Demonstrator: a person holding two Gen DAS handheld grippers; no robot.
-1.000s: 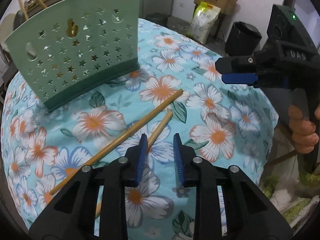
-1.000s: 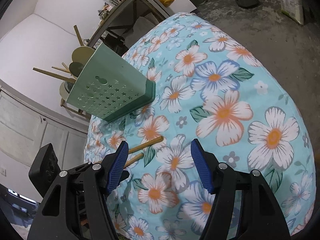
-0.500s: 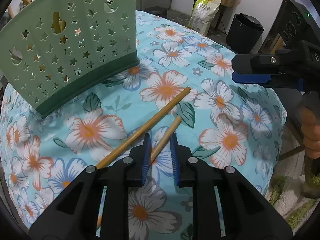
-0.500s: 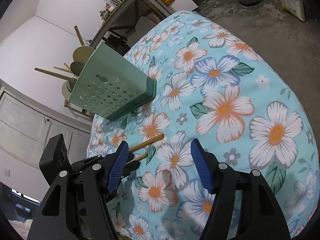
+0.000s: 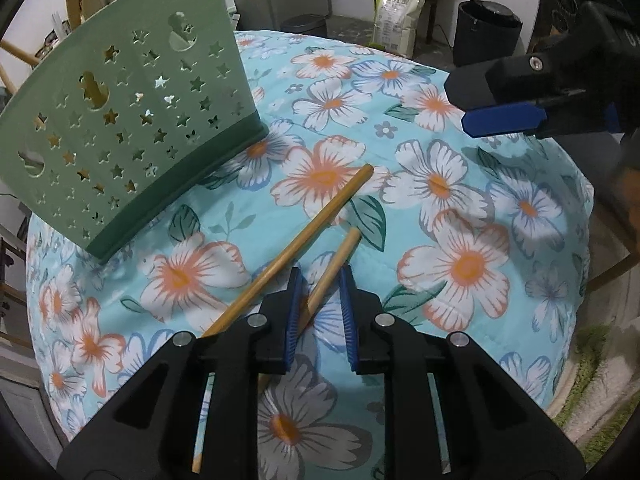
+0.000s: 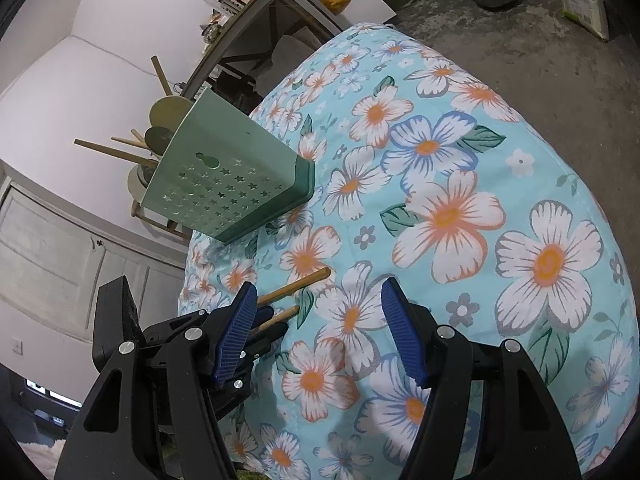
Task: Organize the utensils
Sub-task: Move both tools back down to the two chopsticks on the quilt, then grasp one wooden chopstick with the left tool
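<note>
Two wooden utensil handles lie on the floral tablecloth. The longer handle runs diagonally just left of my left gripper. The shorter handle lies between the left gripper's blue pads; the jaws are narrowed around it, still with a gap. The green star-punched utensil holder stands at the far left, and wooden utensils stick out of it in the right wrist view. My right gripper is open and empty, above the table to the right; its finger shows in the left wrist view.
The round table's edge drops off to the right and near side. Beyond it stand a black bin, a rice bag and a cluttered shelf. The left gripper also shows in the right wrist view.
My left gripper has moved forward and down over the shorter handle and its jaws have narrowed around it. The right gripper has stayed open and nearly still.
</note>
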